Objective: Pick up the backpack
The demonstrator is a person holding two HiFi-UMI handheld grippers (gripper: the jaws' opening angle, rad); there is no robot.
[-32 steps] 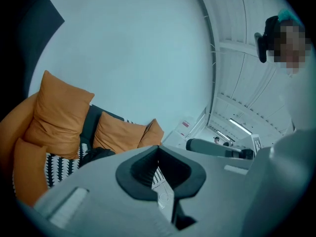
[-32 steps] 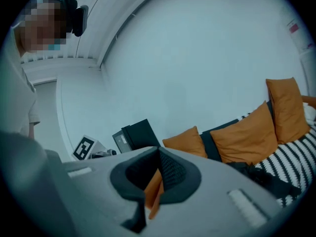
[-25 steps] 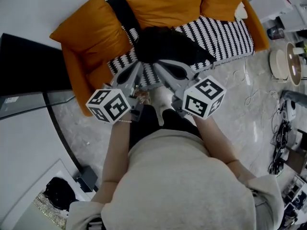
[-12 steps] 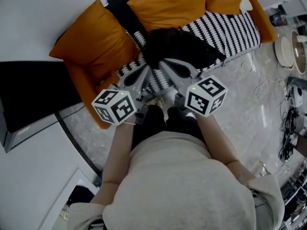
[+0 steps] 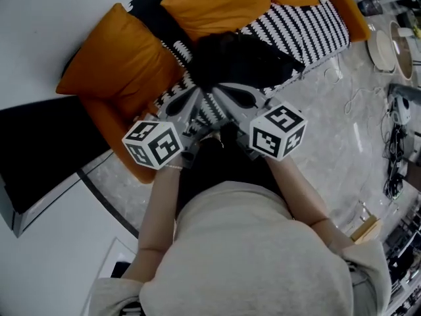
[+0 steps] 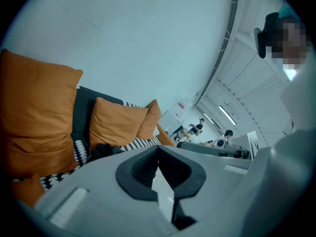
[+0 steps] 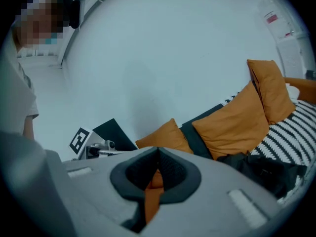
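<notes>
The left claw (image 6: 158, 148) and right claw (image 7: 158, 149) are both closed, empty, near the black backpack (image 5: 240, 59).

Orange cushions (image 5: 118, 64) line a striped sofa (image 5: 309, 28); perhaps cables (image 5: 395, 157) on the floor (image 5: 335, 130).

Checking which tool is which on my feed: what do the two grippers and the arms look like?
Left gripper and right gripper match: grey bodies, dark-lined jaws, each carrying a white cube with black square markers. The wearer has a pale top, forearms uncovered.
</notes>
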